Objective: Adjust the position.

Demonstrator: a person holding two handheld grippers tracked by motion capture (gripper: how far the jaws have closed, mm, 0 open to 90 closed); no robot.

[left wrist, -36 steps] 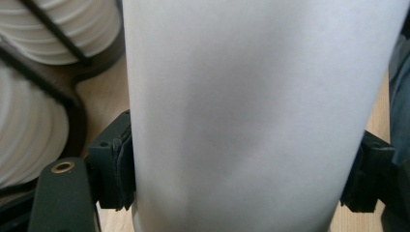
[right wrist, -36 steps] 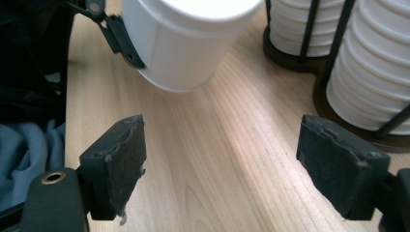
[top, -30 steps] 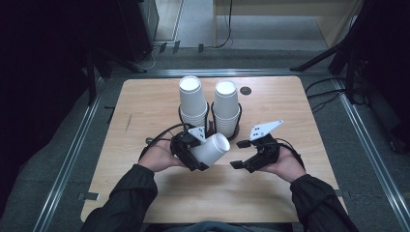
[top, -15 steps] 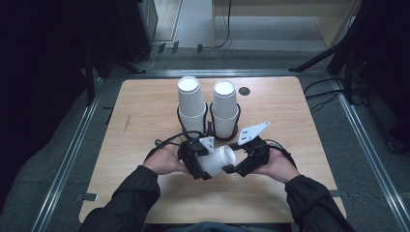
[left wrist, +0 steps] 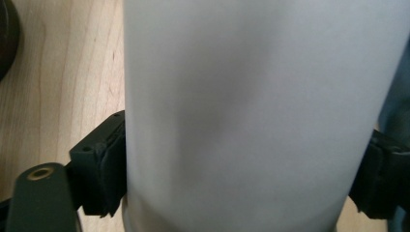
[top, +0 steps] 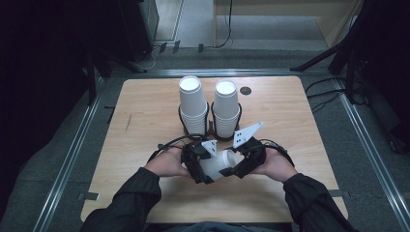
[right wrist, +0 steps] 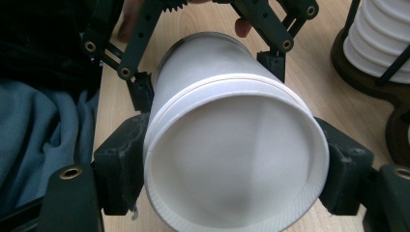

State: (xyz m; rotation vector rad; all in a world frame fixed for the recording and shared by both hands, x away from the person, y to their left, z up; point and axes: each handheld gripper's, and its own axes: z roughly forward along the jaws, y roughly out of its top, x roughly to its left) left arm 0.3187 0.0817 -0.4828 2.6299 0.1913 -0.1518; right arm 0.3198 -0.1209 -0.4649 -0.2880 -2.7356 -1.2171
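Paper cup [top: 216, 165] lies on its side between my two tools, low over the near middle of the table [top: 145, 111]. My left tool [top: 199, 165] clamps its body, my right tool [top: 235, 168] grips its rim end. Two cup stacks [top: 193, 104] stand in holders just beyond.

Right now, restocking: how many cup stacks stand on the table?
2. Left stack and right stack stand side by side in black holders at the table's middle; cups per stack can't be counted.
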